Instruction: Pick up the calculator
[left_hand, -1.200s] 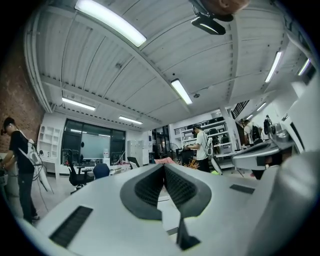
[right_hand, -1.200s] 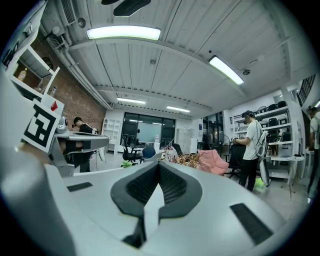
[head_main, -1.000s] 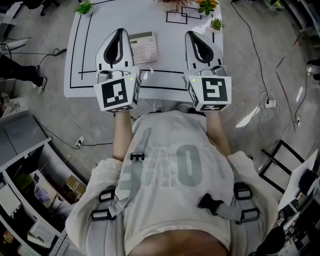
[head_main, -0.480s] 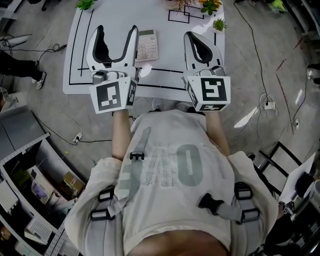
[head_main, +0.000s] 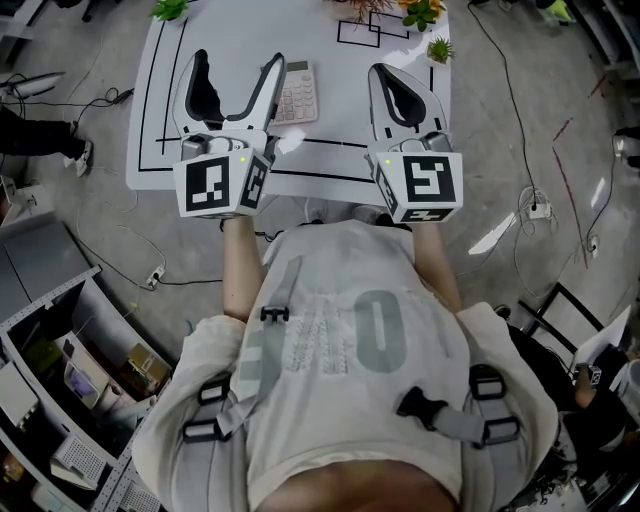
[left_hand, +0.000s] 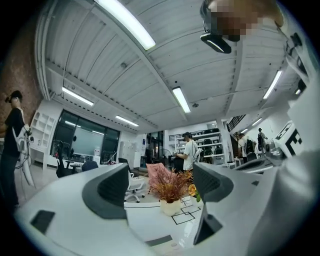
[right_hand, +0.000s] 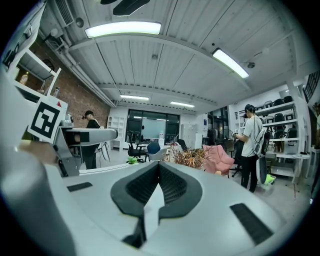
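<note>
A pale, rectangular desk calculator (head_main: 297, 92) is seen lying on the white, black-lined table (head_main: 335, 115), its long axis running near to far. The left gripper (head_main: 235, 68) is held just to its left, with its jaws opening wide and nothing between them. The right gripper (head_main: 388, 82), its jaws pressed together and empty, is held farther off to the right. A short shift rightward and down by the left gripper appears to be needed.
</note>
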